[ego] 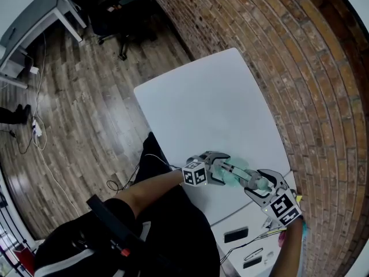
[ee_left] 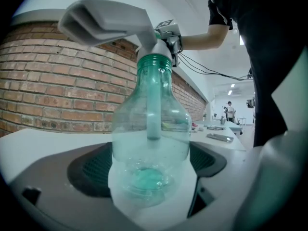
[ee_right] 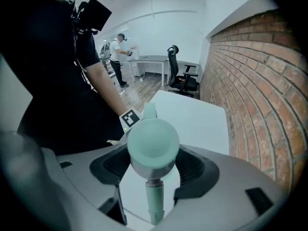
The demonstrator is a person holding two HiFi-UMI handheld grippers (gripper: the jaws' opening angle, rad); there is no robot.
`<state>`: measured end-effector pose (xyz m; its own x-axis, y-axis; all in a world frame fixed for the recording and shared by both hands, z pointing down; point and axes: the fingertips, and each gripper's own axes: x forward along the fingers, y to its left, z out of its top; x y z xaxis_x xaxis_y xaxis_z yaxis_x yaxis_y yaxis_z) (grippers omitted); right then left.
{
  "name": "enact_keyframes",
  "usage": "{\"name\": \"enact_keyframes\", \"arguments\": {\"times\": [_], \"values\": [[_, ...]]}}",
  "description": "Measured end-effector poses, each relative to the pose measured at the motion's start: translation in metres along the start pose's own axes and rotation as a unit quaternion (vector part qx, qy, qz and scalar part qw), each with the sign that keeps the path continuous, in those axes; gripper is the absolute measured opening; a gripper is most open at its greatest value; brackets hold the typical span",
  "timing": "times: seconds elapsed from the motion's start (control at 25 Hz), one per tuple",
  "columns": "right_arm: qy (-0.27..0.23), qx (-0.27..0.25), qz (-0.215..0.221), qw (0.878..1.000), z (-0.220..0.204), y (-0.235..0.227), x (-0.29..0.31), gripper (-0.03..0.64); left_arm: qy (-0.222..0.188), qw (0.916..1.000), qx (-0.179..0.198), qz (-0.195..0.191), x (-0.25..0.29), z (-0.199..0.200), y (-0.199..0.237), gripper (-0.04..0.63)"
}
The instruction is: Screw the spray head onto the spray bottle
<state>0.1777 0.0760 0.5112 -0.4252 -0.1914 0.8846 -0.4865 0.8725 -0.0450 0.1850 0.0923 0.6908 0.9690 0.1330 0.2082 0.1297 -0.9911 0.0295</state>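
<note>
Item: clear green-tinted plastic spray bottle [ee_left: 150, 129], bulbous body, narrow neck, held at the near end of the white rectangular surface [ego: 202, 103], beside the red brick wall [ego: 277, 51]; whether its base touches the surface cannot be told. Holder one: left hand-held gripper [ego: 222, 169], its jaws pinching the lower body of the bottle from both sides, evidently to brace it against turning while the top is worked. Holder two: right hand-held gripper [ego: 258, 183], its jaws closed on the grey-white plastic spray head [ee_left: 108, 20] from either side, a grasp suited to twisting the head about the neck. The two grippers sit close together, with bottle and head bridging them. Fitting: the green threaded collar [ee_left: 154, 61] sits over the bottle's mouth and the head stands in line with the neck; the thread looks at least started, though how tightly it is run down cannot be judged. In the right gripper view, the head shows a rounded pale-green end, with a pale-green stem [ee_right: 155, 201] hanging beneath it. Contents of container: one pale-green dip tube [ee_left: 153, 114] hanging down the centre from the head, ending short of the base; no liquid level visible, so the bottle reads as empty, the teal patch at the bottom being most likely the moulded base itself.
</note>
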Motion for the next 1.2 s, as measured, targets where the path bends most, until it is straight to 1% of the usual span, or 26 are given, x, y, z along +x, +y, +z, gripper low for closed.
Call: {"name": "enact_keyframes", "arguments": {"times": [0.12,0.2,0.28,0.36,0.44,0.52,0.6,0.68,0.76,0.8,0.88,0.96,1.04,1.2], "values": [[0.007,-0.023,0.025,0.999,-0.002,0.002,0.002,0.273,0.0,1.0,0.001,-0.003,0.0,0.0,0.0,0.494],[0.019,-0.06,0.038,0.997,-0.003,0.004,0.004,0.273,-0.001,1.0,0.002,-0.006,0.0,0.001,-0.001,0.494],[0.037,-0.101,0.05,0.993,-0.005,0.005,0.006,0.276,-0.001,1.0,0.003,-0.009,0.0,0.001,-0.001,0.494],[0.054,-0.132,0.061,0.988,-0.008,0.006,0.007,0.278,-0.002,0.9999,0.003,-0.01,0.0,0.0,0.0,0.494],[0.064,-0.148,0.07,0.985,-0.009,0.007,0.008,0.278,-0.003,0.9999,0.004,-0.01,0.0,0.0,0.0,0.494],[0.065,-0.151,0.073,0.984,-0.01,0.008,0.008,0.279,-0.004,0.9999,0.004,-0.009,0.0,0.001,-0.001,0.494],[0.054,-0.134,0.068,0.987,-0.008,0.007,0.008,0.279,-0.004,0.9999,0.004,-0.008,0.001,0.001,-0.001,0.494],[0.029,-0.094,0.052,0.994,-0.003,0.005,0.004,0.279,-0.003,1.0,0.004,-0.008,0.001,0.001,-0.001,0.494],[0.002,-0.064,0.029,0.998,0.004,0.005,-0.004,0.279,-0.002,1.0,0.004,-0.009,0.002,0.001,-0.001,0.494],[-0.012,-0.054,0.013,0.998,0.009,0.004,-0.01,0.279,-0.001,1.0,0.004,-0.009,0.001,0.0,-0.001,0.494],[-0.047,-0.028,-0.033,0.998,0.02,-0.004,-0.027,0.279,-0.001,1.0,0.004,-0.007,0.001,0.0,-0.001,0.494],[-0.078,0.014,-0.086,0.993,0.029,-0.015,-0.046,0.279,0.0,1.0,0.003,-0.006,0.001,0.0,-0.001,0.494],[-0.083,0.057,-0.118,0.988,0.028,-0.018,-0.056,0.278,0.0,1.0,0.003,-0.004,0.001,0.0,-0.002,0.494],[-0.039,0.111,-0.125,0.985,0.006,-0.009,-0.043,0.279,0.001,1.0,0.003,-0.004,0.0,0.0,-0.001,0.494]]}}
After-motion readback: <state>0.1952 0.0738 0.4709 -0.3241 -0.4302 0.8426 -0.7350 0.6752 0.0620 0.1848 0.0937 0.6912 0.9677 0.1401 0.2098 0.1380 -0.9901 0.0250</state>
